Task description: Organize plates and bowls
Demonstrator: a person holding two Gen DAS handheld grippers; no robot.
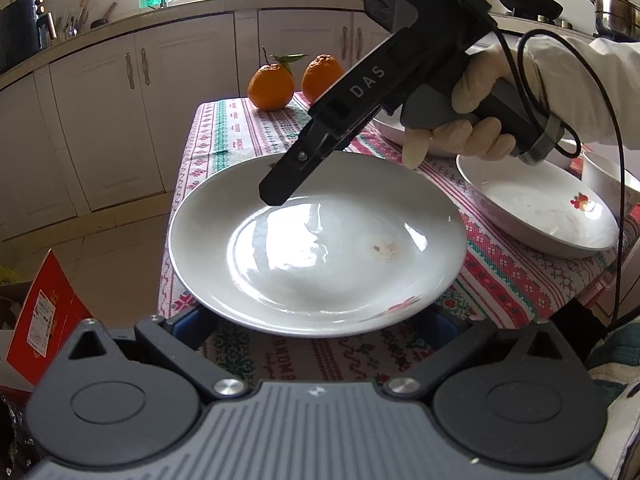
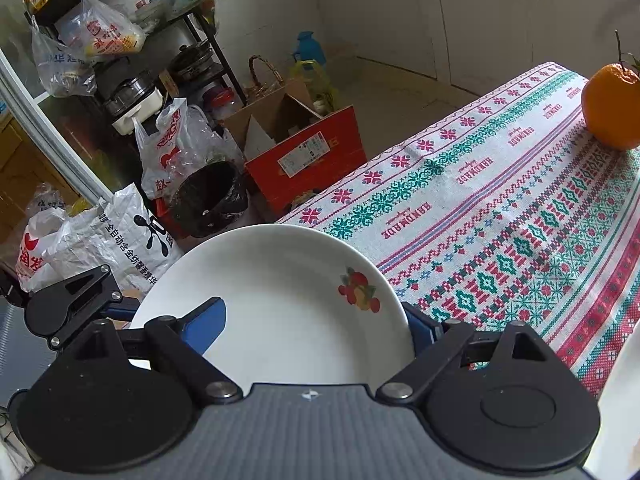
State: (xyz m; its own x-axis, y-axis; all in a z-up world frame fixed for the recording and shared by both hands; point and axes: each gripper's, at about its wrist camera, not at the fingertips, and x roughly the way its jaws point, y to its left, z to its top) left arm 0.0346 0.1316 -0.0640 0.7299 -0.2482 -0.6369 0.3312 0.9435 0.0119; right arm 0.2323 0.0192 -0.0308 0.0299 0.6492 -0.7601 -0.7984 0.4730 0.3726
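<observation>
Right tongs (image 2: 316, 320) astride plate (image 2: 280, 280) rim

A glossy white glazed plate (image 1: 316, 248) is seen on a woven-look patterned tablecloth (image 1: 240, 128). Matt black plastic is shown on the right gripper (image 1: 276, 196), with blue rubbery-looking pads (image 2: 206, 326). Dimpled peel is seen on two oranges (image 1: 271, 87).
</observation>
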